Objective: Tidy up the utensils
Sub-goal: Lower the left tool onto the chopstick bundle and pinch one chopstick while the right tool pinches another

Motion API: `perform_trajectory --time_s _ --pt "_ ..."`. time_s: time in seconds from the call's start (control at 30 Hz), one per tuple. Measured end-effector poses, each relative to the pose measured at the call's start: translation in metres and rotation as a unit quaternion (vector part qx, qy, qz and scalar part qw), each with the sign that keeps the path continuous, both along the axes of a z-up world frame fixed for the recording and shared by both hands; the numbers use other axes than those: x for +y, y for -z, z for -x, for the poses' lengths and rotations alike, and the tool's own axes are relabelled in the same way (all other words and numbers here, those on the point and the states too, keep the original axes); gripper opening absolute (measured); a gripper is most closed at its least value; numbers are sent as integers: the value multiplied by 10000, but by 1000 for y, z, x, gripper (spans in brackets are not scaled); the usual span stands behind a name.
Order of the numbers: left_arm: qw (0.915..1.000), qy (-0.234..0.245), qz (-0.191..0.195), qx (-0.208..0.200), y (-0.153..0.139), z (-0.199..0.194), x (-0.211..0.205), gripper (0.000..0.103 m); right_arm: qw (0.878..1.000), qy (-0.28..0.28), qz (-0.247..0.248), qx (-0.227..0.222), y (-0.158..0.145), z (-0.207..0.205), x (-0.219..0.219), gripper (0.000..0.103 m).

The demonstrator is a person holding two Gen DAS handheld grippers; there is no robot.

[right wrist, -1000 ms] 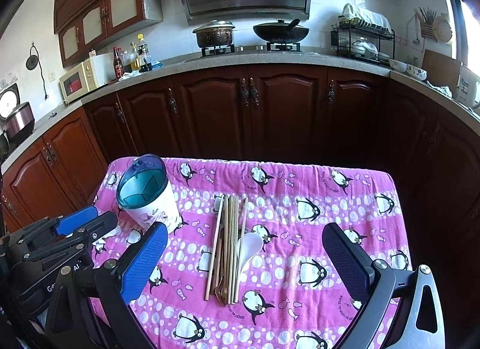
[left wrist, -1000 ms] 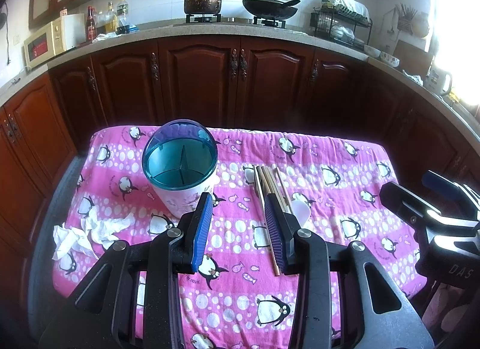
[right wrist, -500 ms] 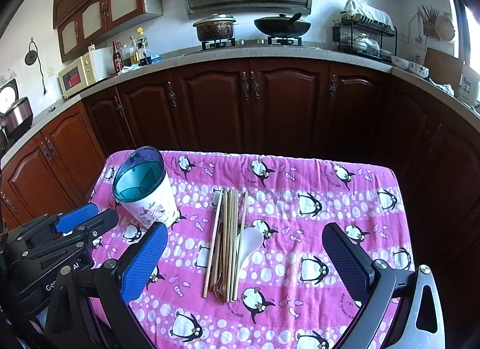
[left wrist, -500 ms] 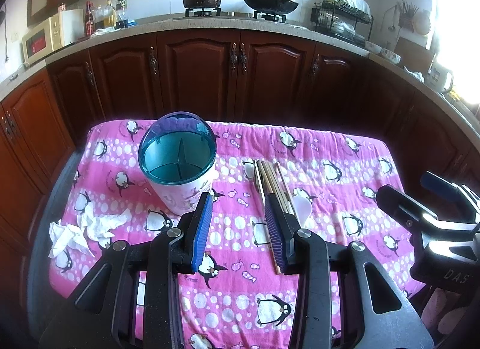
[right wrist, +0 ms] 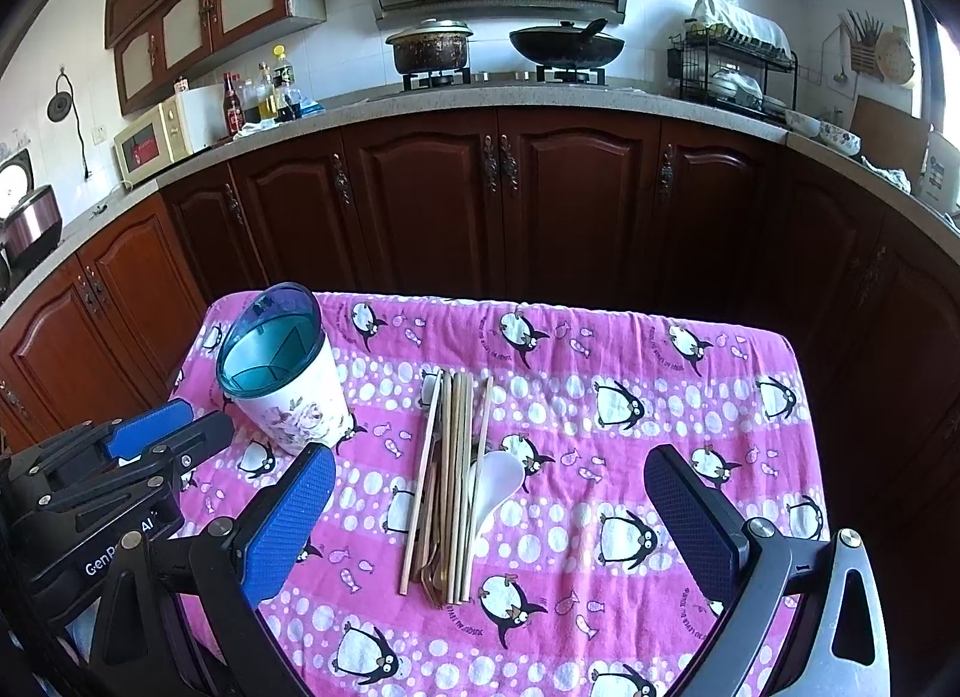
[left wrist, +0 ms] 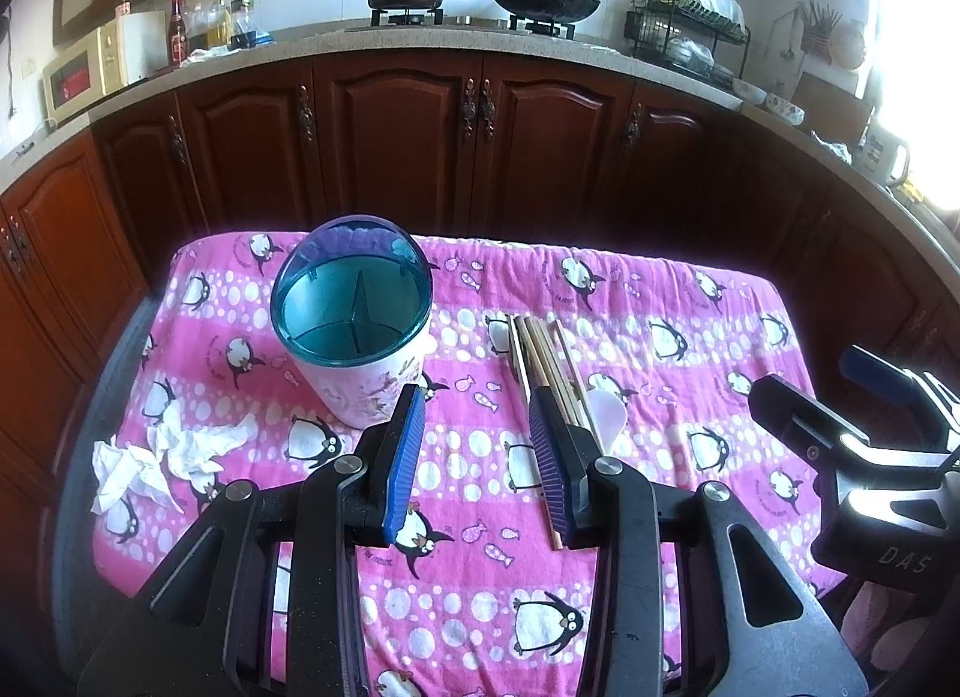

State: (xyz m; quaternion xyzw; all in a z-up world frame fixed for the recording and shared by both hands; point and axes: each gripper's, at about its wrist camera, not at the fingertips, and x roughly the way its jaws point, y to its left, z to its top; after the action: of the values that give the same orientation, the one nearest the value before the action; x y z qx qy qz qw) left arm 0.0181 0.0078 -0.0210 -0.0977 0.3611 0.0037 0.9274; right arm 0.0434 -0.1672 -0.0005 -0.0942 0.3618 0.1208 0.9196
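Over the last second both views had crept slightly closer to the table [right wrist: 690, 337] under its pink penguin cloth; nothing was yet picked up. The utensil holder [right wrist: 288, 379] stood empty, chopsticks [right wrist: 447, 475] and white spoon [right wrist: 498, 478] lying just right of it. The right tool [right wrist: 489, 517] hovered wide open nearer than the holder. The left tool [left wrist: 474, 451] hung partly open, empty.

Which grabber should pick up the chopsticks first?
Probably the right gripper: its jaws are wide open with the chopsticks between them. The left gripper is narrower, nearer the holder.
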Motion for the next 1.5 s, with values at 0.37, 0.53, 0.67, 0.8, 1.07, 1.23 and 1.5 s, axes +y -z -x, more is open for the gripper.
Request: perform_trajectory --time_s 0.37,0.53,0.67,0.8,1.07,1.23,1.5 --pt "9983 278 462 234 38 -22 -1 35 9974 -269 -44 668 58 -47 -10 82" --pt "9936 507 722 709 63 -37 -4 35 9912 -508 -196 1205 93 -92 -6 63" --pt "9918 555 677 931 78 -55 -10 35 9865 -484 -275 1540 117 -131 -5 53" --pt "9906 611 664 1027 88 -78 -16 35 9803 -435 -394 1884 140 -164 -8 51" --pt "9896 555 557 1206 108 -127 -27 35 9746 -472 -613 2102 156 -195 -15 49" --pt "9895 523 427 1276 118 -149 -32 35 9725 -637 -600 2156 159 -206 -14 49" --pt "9884 402 330 1429 130 -175 -28 34 9703 -667 -625 2240 169 -223 -10 43"
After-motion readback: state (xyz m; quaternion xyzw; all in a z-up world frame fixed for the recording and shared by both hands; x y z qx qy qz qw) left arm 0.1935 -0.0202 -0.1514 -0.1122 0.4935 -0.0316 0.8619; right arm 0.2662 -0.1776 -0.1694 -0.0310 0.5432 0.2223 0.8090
